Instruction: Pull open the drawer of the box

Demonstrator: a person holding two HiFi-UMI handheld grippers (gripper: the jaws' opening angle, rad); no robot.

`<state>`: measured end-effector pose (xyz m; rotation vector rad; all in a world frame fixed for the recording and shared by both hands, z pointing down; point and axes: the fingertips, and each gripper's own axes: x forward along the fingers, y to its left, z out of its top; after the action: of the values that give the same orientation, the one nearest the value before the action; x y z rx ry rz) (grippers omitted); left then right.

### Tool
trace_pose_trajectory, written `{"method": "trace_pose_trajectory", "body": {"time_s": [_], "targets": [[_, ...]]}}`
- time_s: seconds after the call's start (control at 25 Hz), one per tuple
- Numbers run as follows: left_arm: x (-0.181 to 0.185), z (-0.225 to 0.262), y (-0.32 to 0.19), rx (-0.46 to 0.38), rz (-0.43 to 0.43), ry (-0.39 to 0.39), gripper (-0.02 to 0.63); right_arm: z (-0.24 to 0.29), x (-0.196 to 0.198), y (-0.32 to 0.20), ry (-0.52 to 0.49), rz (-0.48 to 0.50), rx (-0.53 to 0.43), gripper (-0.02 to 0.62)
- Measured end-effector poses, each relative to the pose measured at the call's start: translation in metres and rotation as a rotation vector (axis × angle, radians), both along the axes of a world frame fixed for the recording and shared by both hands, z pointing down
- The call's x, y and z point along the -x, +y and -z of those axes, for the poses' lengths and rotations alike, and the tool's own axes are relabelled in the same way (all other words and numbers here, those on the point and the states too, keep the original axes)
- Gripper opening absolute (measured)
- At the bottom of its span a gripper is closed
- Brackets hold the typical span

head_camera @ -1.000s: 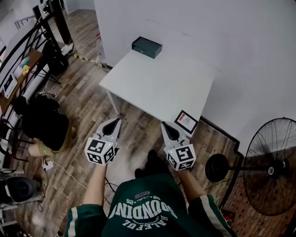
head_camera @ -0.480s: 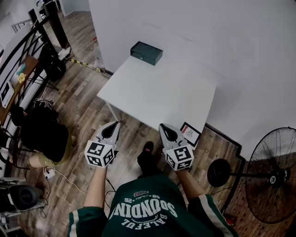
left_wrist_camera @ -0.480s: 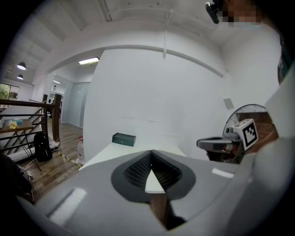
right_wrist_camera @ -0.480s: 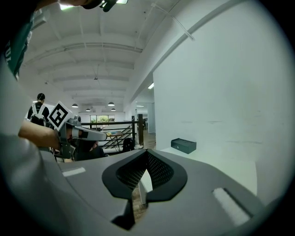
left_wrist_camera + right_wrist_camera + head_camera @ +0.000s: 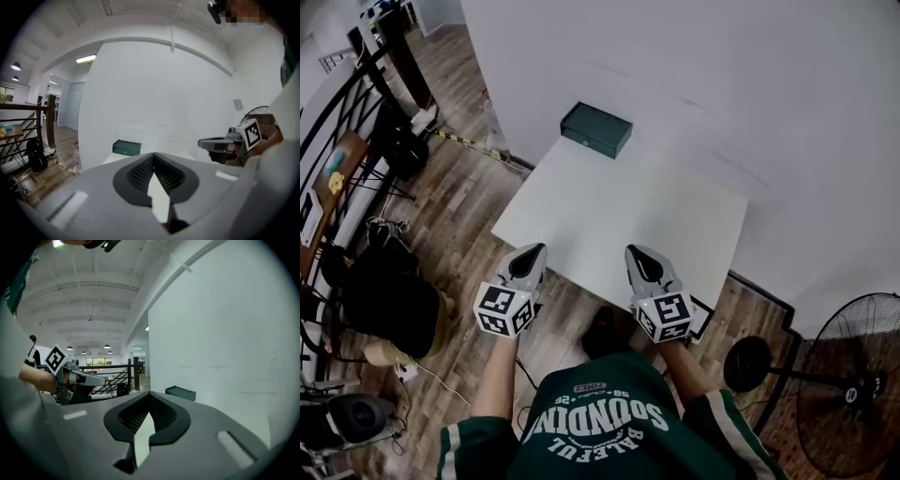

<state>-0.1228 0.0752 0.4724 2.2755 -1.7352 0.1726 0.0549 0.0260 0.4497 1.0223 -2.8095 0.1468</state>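
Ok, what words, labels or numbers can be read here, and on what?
"SOUNDING": white print, upside down in the head view, on the person's green shirt.
"BALEFUL", seemingly: smaller line on that shirt.
Dark green rectangular box, white card with red print: too small to read.

A: How do the left gripper [image 5: 153, 154] fingers [image 5: 136, 174] stand?
B: Closed, tips meeting, nothing between them.
A: And past them?
B: A dark green box [image 5: 126, 147] on the white tabletop [image 5: 110, 158], close to the wall [image 5: 154, 93], well apart from the tips.
A: Anything else?
B: The right gripper [image 5: 202, 142] at the right, held level, with its cube [image 5: 251, 133]. At left, a railing [image 5: 28, 107] and a dark bag [image 5: 36, 155] on the wood floor [image 5: 51, 173].
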Motion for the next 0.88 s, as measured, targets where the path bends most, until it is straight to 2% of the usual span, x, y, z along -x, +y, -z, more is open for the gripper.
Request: {"method": "trace_pose_trajectory", "body": {"time_s": [0.24,0.52,0.72,0.88], "targets": [[0.005,0.005,-0.072,-0.004,-0.029,0.006,0.052,0.004,0.007,-0.064,0.004,-0.021,0.008,0.002],[0.013,0.006,-0.135,-0.007,-0.066,0.027,0.052,0.014,0.011,-0.115,-0.005,-0.079,0.008,0.002],[0.022,0.004,-0.183,-0.001,-0.121,0.022,0.052,0.014,0.019,-0.141,-0.002,-0.126,0.014,0.002],[0.029,-0.001,-0.224,0.014,-0.181,0.014,0.052,0.009,0.020,-0.164,-0.003,-0.201,0.028,0.002]]}}
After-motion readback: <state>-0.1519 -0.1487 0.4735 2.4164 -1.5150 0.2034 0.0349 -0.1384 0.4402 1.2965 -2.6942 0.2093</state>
